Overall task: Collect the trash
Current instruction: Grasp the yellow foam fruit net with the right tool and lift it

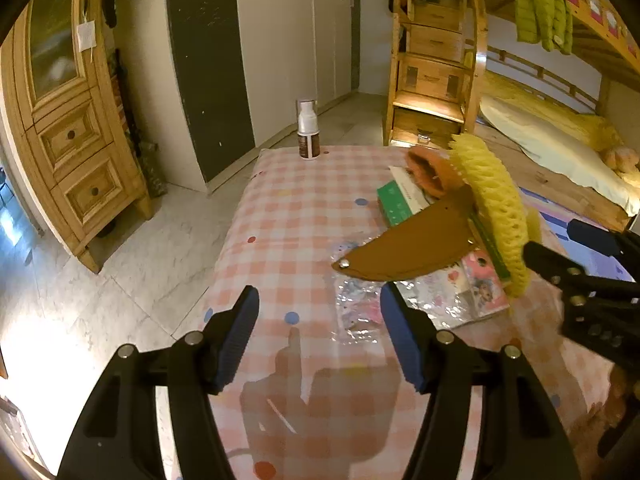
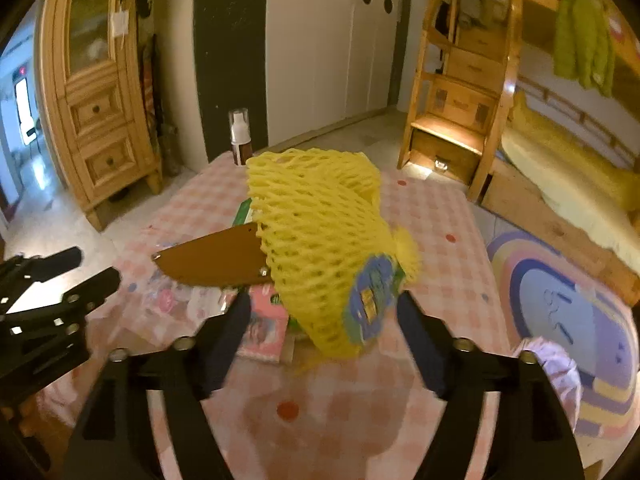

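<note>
Right gripper [image 2: 324, 320] around foam net [image 2: 320, 240]

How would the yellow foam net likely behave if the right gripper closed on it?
The yellow foam net is open mesh, so probably very light and squashy. It bulges unevenly, suggesting it would flop and deform. Its label may be slicker.

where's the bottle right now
The bottle stands upright at the table's far left corner in both wrist views, apart from the trash pile, with the dark wall panel behind it.
</note>
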`<move>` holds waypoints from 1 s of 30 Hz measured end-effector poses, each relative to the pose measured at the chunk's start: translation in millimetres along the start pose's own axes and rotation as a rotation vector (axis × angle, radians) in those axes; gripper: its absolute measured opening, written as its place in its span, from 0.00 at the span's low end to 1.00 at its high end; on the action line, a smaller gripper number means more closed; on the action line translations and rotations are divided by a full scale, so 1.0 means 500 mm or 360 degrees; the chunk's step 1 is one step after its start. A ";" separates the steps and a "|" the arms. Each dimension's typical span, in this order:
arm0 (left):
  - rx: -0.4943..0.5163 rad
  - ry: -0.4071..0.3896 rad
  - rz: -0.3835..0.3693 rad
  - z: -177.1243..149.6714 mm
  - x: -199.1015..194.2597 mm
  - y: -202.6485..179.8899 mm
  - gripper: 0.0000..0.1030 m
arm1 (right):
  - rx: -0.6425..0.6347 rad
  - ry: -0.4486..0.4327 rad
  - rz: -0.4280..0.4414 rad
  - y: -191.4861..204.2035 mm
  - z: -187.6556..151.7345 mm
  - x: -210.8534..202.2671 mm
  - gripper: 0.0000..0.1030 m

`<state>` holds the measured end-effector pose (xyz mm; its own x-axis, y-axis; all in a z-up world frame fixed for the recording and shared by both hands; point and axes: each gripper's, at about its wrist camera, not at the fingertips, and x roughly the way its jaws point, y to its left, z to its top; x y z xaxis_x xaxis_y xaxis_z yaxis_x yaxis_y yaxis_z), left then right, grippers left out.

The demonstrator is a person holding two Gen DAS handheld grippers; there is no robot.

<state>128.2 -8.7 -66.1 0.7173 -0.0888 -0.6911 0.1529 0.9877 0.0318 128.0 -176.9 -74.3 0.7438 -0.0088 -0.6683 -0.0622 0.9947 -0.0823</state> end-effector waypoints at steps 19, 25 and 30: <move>0.0104 0.0042 -0.0043 0.000 0.038 -0.005 0.67 | 0.0192 -0.0054 -0.0186 -0.098 -0.006 -0.049 0.14; 0.0136 0.0017 -0.0097 0.016 0.049 -0.011 0.67 | 0.0334 -0.0087 -0.0149 -0.138 -0.035 -0.093 0.13; 0.0192 0.0035 -0.0147 0.046 0.094 -0.027 0.67 | 0.0373 -0.0057 -0.0129 -0.155 -0.051 -0.073 0.14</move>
<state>175.5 -29.2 -82.6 0.6815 -0.1744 -0.7108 0.2993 0.9527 0.0532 88.7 -256.1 -62.5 0.7634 -0.0901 -0.6396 0.1517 0.9875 0.0420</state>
